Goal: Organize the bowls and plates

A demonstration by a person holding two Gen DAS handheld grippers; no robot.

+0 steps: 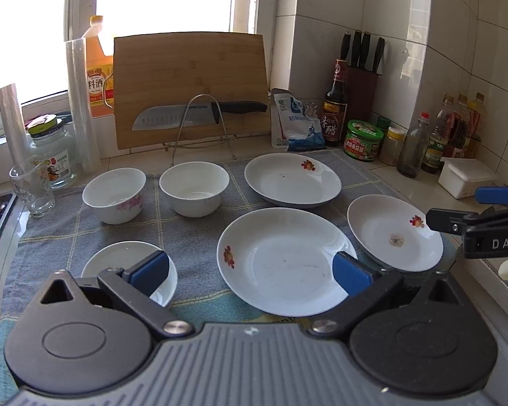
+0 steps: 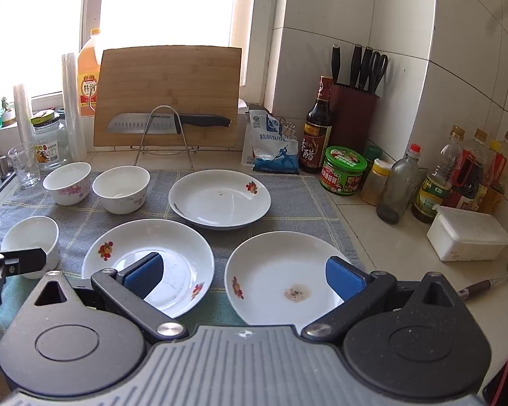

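Plates (image 1: 284, 260) and bowls (image 1: 194, 191) spread on a grey cloth (image 1: 199, 233), SUPOR knife (image 1: 186, 116) behind, both grippers – left (image 1: 250, 269), right (image 2: 245, 275) – spread wide, holding nothing, bare tile counter (image 2: 389, 240) at the cloth's right edge.

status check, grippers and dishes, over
Left gripper and right gripper both open, empty. Three plates and three bowls separate on the grey cloth, none stacked. Nothing blocking them.

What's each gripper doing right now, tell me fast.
Left gripper: open, holding nothing.
Right gripper: open, holding nothing.
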